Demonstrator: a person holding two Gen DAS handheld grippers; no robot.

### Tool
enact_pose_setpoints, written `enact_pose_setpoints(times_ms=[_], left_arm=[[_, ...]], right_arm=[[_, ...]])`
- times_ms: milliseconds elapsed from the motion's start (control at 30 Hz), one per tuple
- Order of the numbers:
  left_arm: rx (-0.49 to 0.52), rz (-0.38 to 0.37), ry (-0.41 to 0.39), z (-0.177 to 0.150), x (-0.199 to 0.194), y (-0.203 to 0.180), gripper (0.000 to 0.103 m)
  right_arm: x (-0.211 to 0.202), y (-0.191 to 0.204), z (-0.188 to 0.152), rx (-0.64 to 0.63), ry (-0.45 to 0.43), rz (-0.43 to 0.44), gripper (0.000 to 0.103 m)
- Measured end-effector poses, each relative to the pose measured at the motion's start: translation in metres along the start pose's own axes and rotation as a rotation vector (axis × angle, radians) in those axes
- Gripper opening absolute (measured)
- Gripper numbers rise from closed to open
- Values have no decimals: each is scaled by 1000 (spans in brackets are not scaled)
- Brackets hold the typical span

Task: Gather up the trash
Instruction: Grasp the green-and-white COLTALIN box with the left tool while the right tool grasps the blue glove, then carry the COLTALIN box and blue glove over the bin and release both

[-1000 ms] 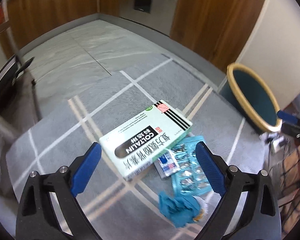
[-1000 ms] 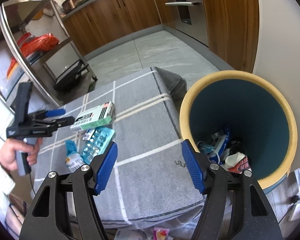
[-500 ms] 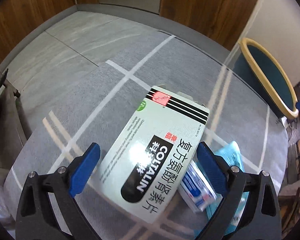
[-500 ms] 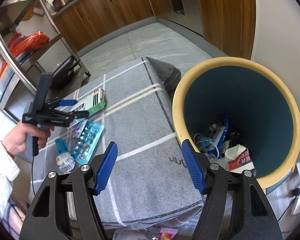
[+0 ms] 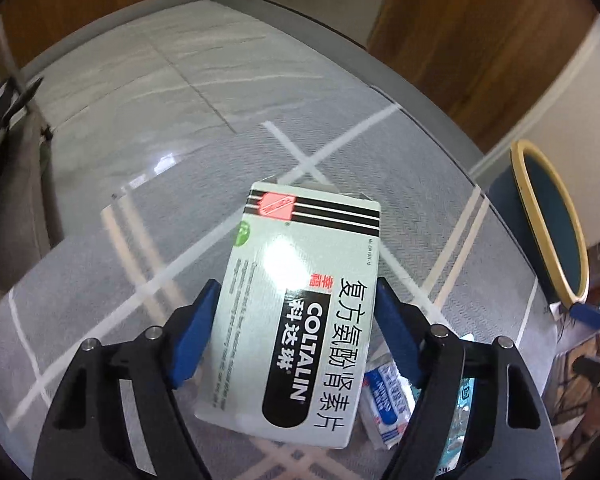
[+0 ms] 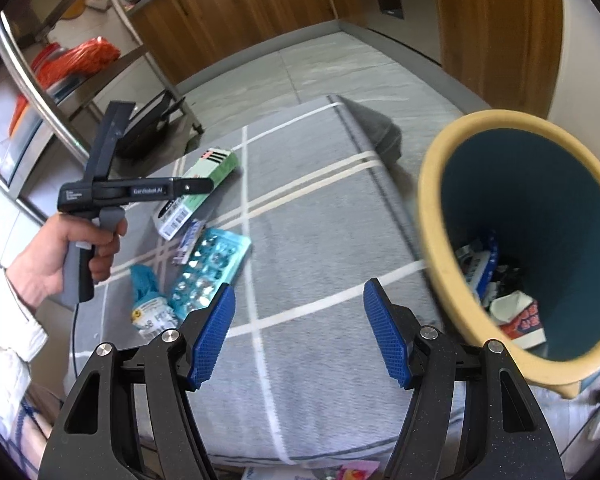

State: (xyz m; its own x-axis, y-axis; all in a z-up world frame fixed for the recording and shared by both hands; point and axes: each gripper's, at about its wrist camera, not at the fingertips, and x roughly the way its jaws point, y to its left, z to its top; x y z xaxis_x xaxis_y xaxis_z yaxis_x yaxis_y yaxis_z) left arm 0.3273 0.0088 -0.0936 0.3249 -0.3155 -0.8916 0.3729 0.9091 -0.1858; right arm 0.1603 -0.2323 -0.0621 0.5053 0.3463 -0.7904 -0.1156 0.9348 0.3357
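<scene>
A pale green Coltalin medicine box (image 5: pixel 300 304) lies on the grey checked tablecloth (image 5: pixel 160 208). My left gripper (image 5: pixel 296 316) has closed its blue pads on both long sides of the box; the right wrist view shows it (image 6: pixel 204 188) at the box (image 6: pixel 204 184). My right gripper (image 6: pixel 298 332) is open and empty above the cloth, beside the yellow-rimmed blue bin (image 6: pixel 432 208) that holds trash. A blister pack (image 6: pixel 210 272), a small blue-white sachet (image 5: pixel 384 400) and a crumpled blue wrapper (image 6: pixel 146 296) lie near the box.
The bin also shows at the right in the left wrist view (image 5: pixel 548 216). A metal shelf rack (image 6: pixel 32 80) with red bags stands left of the table. Wooden cabinets (image 6: pixel 240 4) line the far wall. The cloth drapes over the table's far corner (image 6: pixel 380 132).
My left gripper has moved down and forward onto the medicine box and narrowed its jaws onto its sides. My right gripper stays open and has shifted slightly beside the bin.
</scene>
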Motion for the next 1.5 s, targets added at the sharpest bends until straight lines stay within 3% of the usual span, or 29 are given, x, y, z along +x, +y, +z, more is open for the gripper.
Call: enact_pose_setpoints(times_ms=[400,700,733,800,867,1167,1500], left_arm=[[-240,45,-134,-48,-83,33,73],[-386,63,-248,-103,-149,49,73],[-406,55,-261,-111,-155,49,73],[-432,46,-281,-122,-165,49,73],[-456,44,-303,-132,-174,46,73],[-439,43,-338,-134,-186,13,73],[-372,0,-349,-111,-175,-33,73]], right_arm=[[22,84,-8,-149,48,134,68],[56,136,-27,-322,90,100,68],[59,139,-30,-339,94,93,67],[64,142,-36,-369,100,85,55],[67,143,-38,-389,107,83,37],[28,119,-27,-305,38,143,36],[-40,46,-2,-154,-94,123,35]])
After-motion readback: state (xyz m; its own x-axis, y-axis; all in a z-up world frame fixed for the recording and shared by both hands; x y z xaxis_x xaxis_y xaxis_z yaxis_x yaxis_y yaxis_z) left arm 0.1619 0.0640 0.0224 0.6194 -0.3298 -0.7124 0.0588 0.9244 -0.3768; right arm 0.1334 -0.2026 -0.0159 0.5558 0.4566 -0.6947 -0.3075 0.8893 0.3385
